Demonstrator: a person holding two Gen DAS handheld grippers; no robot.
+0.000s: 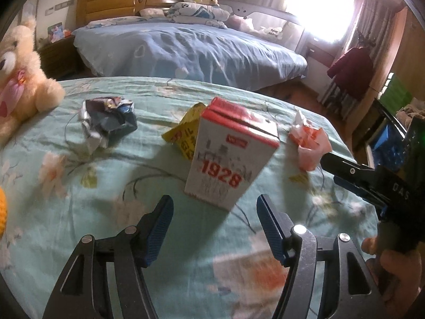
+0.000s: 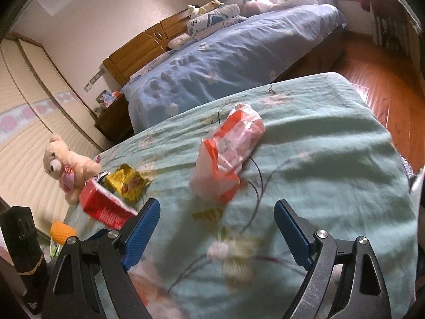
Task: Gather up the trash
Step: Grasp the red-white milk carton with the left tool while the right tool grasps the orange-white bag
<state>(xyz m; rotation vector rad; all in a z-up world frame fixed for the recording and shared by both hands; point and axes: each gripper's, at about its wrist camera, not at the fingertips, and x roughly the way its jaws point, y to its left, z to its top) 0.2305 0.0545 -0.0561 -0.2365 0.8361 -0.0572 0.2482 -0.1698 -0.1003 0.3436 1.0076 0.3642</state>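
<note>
Cardboard, red-topped and printed 1928, the carton [image 1: 231, 156] stands tilted on the green floral bedspread [image 1: 132, 186] just ahead of the left gripper [image 1: 215, 207], whose fingers are spread wide and empty; it looks light and stiff, best pinched across its narrow sides. Behind the carton lies a yellow packet [image 1: 183, 135], to its left a crumpled foil wad [image 1: 106, 122]. To its right lies a limp orange-and-white bag [image 2: 225, 148], likely slippery and best bunched at mid-body, before the right gripper [image 2: 216, 223], also wide and empty.

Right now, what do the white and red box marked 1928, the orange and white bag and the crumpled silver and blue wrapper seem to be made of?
White and red box marked 1928: likely printed cardboard, given its flat faces, sharp folded edges and matte look.
Orange and white bag: thin plastic film, translucent, limp and wrinkled.
Crumpled silver and blue wrapper: probably foil-lined plastic, since its creases hold and the inner side shines silver; blur leaves this open.
</note>
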